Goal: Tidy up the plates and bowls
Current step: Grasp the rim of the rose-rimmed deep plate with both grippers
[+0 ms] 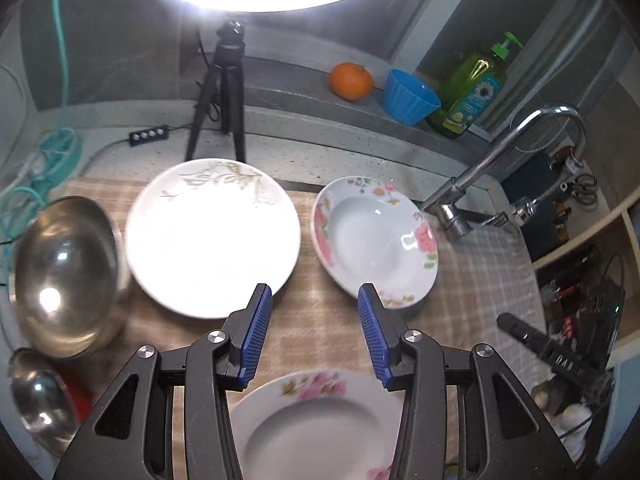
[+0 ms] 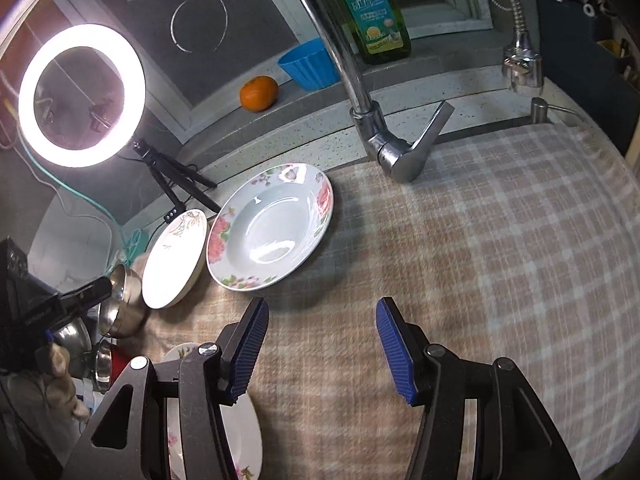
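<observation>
Hovering over checked cloth [image 2: 460, 240], left gripper [image 1: 315, 298] jaws parted, empty, right gripper [image 2: 322, 312] likewise.

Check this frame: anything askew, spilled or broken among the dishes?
Nothing spilled or broken. One oddity: the steel bowl at the cloth's left edge sits tipped, not flat. The deep plate and the white plate lie flat, apart.

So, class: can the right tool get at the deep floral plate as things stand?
Probably yes: the right tool is open and empty, and only bare checked cloth lies between it and the deep floral plate.
</observation>
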`<action>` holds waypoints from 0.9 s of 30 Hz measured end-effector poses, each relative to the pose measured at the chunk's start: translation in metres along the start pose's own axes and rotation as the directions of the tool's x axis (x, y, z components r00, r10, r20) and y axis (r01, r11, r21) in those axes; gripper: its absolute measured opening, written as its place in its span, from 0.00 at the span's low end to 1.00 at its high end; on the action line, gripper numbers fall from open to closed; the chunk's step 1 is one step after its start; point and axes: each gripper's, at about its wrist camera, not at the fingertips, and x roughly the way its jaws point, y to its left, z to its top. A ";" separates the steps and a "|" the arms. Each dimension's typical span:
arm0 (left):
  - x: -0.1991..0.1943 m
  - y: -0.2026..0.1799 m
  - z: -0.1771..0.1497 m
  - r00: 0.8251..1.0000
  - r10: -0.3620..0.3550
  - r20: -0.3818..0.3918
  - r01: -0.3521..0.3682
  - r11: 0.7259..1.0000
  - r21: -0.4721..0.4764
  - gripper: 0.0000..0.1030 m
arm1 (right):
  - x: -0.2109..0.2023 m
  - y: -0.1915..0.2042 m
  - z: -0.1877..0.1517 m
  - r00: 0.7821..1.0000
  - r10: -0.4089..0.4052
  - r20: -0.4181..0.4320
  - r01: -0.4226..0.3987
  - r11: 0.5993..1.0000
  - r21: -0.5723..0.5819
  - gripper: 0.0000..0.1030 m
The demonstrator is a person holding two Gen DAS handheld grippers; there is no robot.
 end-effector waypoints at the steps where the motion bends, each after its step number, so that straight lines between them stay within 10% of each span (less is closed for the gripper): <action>1: 0.009 -0.003 0.005 1.000 -0.002 -0.014 0.002 1.000 0.001 0.40 | 0.004 -0.002 0.003 1.000 0.006 -0.008 -0.006 1.000 -0.004 0.45; 27: 0.134 -0.017 0.080 0.986 0.052 -0.159 -0.042 0.997 0.070 0.28 | 0.096 -0.026 0.045 0.995 0.075 -0.072 -0.070 0.995 0.071 0.19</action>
